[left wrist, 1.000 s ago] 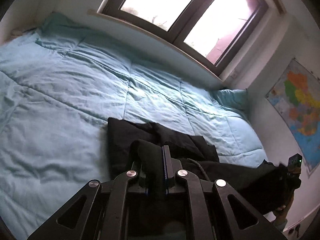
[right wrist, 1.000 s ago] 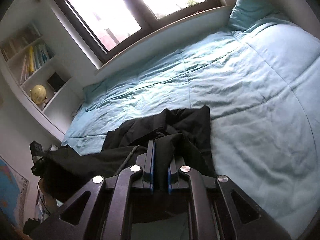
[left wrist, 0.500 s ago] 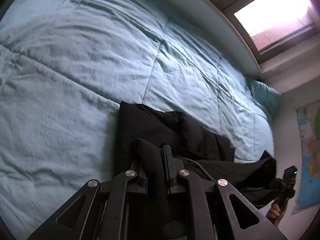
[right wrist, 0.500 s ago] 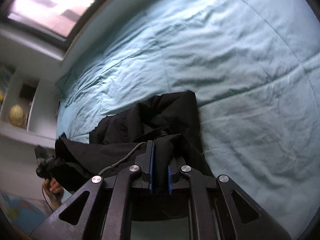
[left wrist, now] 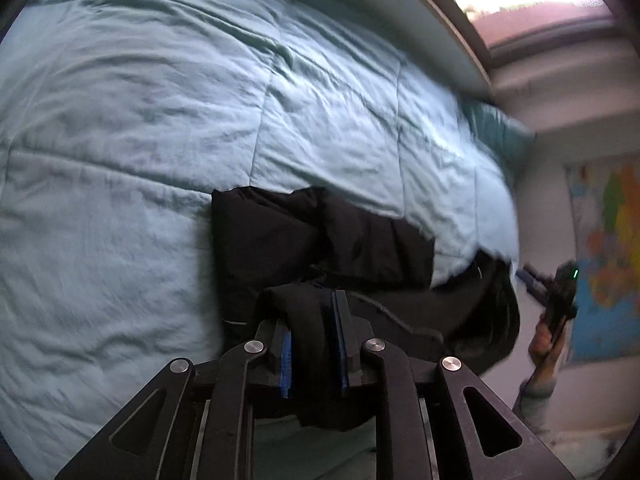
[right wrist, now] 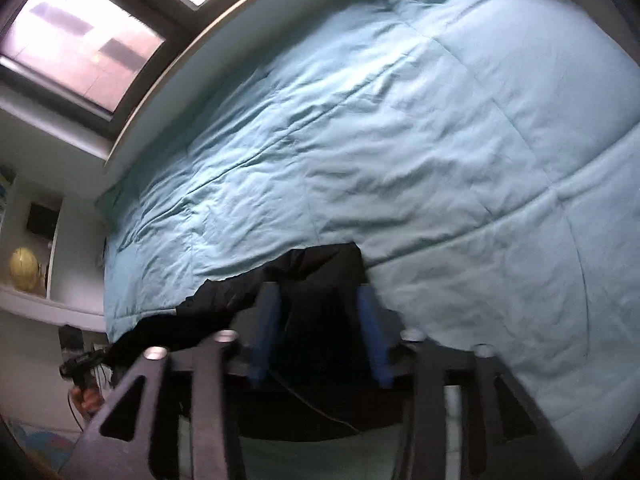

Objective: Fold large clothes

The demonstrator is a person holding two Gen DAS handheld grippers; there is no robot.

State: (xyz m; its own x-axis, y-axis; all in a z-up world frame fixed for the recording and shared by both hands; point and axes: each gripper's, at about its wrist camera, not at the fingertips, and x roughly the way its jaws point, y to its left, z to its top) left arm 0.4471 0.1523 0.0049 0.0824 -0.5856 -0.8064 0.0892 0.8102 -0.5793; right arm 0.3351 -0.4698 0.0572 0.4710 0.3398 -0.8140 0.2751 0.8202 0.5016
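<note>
Black garment [left wrist: 280, 240] — soft, matte, rumpled — is spread on the quilted, wrinkled teal bed [left wrist: 140, 120]. A bunched fold is clamped by the left gripper [left wrist: 314, 332]; the right gripper [right wrist: 320, 332] is held low with fingers [right wrist: 370, 332] apart.

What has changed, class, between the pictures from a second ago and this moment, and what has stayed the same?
The right gripper has opened: its blue-padded fingers, earlier clamped on the black fabric garment, now stand apart, apparently letting it go. Both cameras have tipped down, so less window shows. The left gripper stays shut on the garment, which still lies at the near edge of the light blue quilted duvet.
</note>
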